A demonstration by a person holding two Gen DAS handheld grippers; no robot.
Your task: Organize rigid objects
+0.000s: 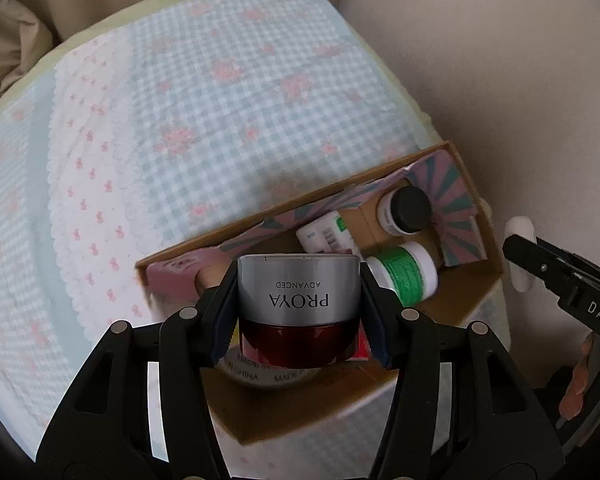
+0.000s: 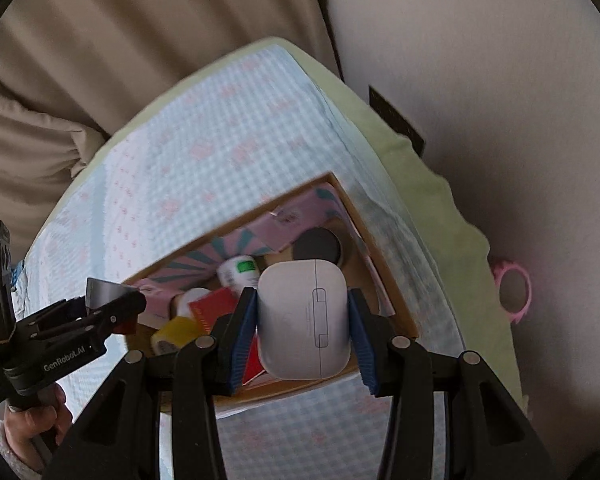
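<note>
Left tool (image 1: 298,312) grips jar (image 1: 298,308), hiding tape (image 1: 256,374).

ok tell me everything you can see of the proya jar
The PROYA jar is round, with a matte silver lid printed "PROYA ADVANCED" and a dark red, glassy faceted body. It is closed and held upside down to the camera, clamped between the left gripper fingers, above the open cardboard box and its tape roll.

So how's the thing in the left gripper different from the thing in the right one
The left gripper holds a PROYA cream jar: round, silver lid, dark red base. The right gripper holds a white mouse: plain white, rounded and flat, with no lettering visible. The jar's lettering reads upside down. Both are clamped between blue pads above the cardboard box.
</note>
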